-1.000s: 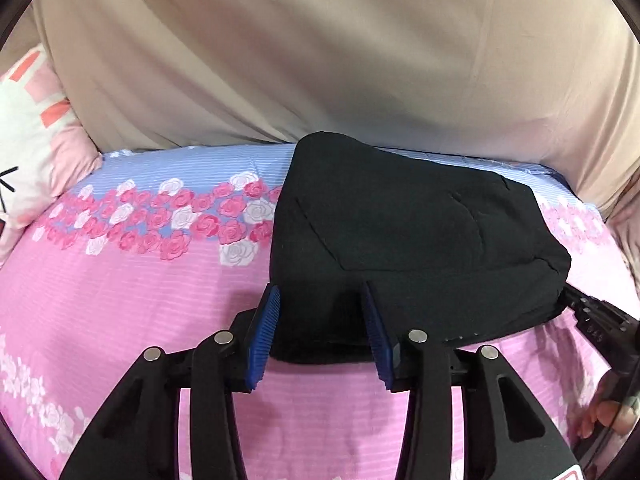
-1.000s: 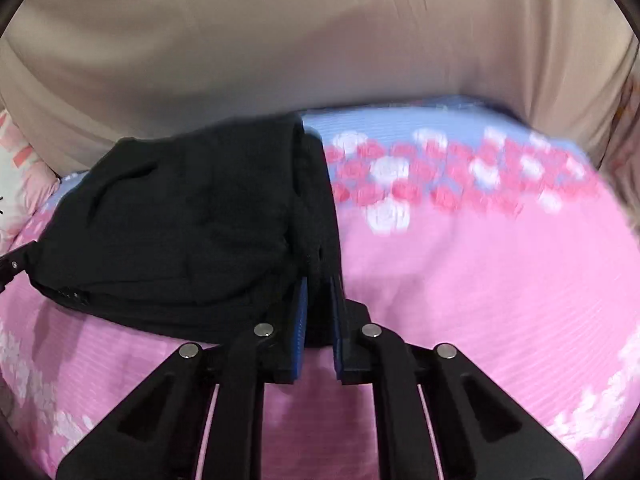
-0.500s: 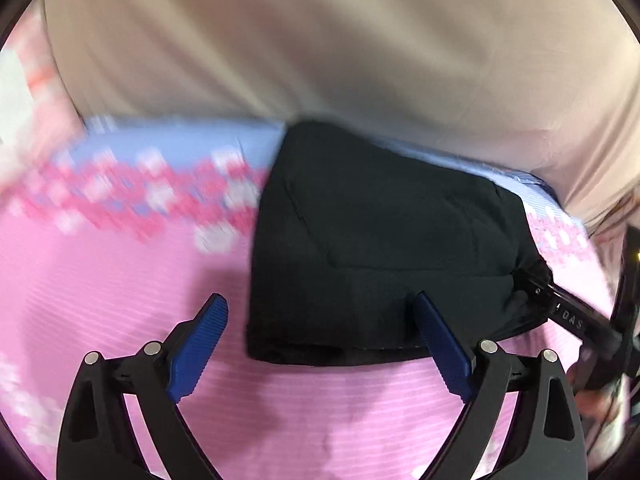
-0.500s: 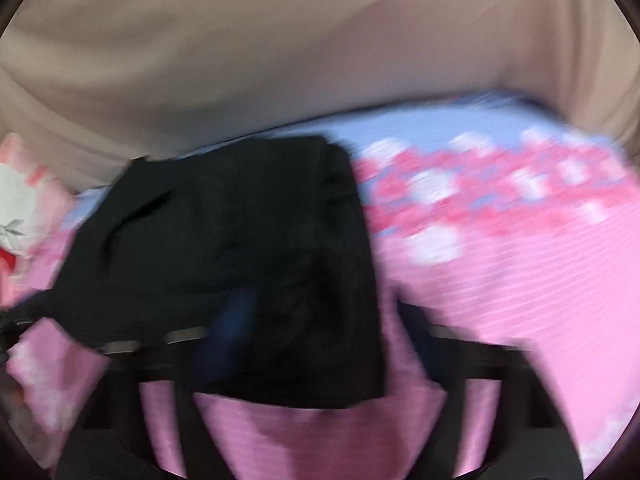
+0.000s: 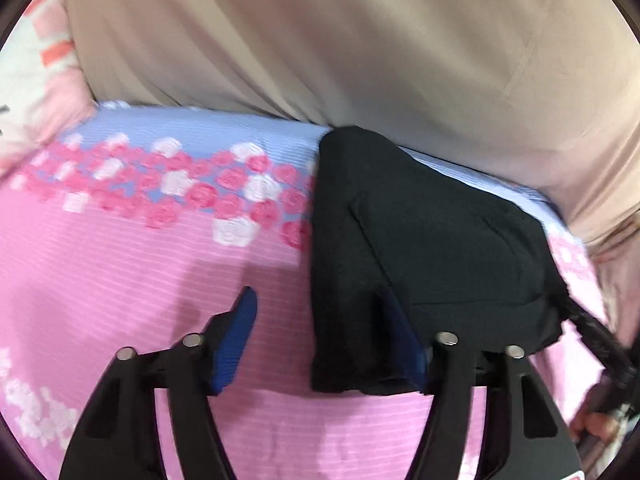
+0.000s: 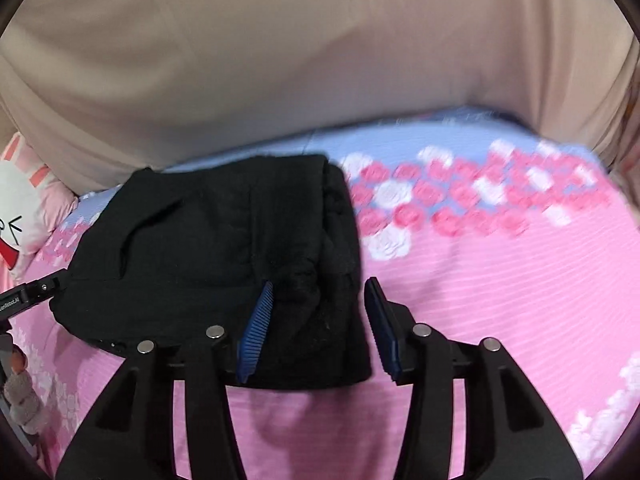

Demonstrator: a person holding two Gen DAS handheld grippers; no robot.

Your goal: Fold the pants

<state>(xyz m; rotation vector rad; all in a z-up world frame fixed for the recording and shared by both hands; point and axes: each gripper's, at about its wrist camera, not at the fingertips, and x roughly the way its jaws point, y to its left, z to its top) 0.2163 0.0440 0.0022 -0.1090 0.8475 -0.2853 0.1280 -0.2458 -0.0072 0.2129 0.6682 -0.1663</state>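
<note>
Pants (image 5: 432, 248): matt black knit cloth. Bed (image 5: 120, 280) sheet: ribbed pink cloth, floral print. Fingers (image 6: 256, 328): ridged blue pads, matt black plastic frames.

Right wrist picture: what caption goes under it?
Open right gripper over the folded black pants on a pink flowered bedsheet.

Left gripper (image 5: 320, 332) spread wide over the pink floral bedsheet (image 5: 120, 272), blue pads parted. Folded black pants (image 5: 420, 248) ahead and to the right, near left corner lying between the fingers, right pad over the cloth. Beige curtain (image 5: 320, 40) far ahead. Pink-and-white pillow (image 5: 36, 92) far left. Right gripper (image 5: 592, 332) at the pants' right edge, blurred.
</note>
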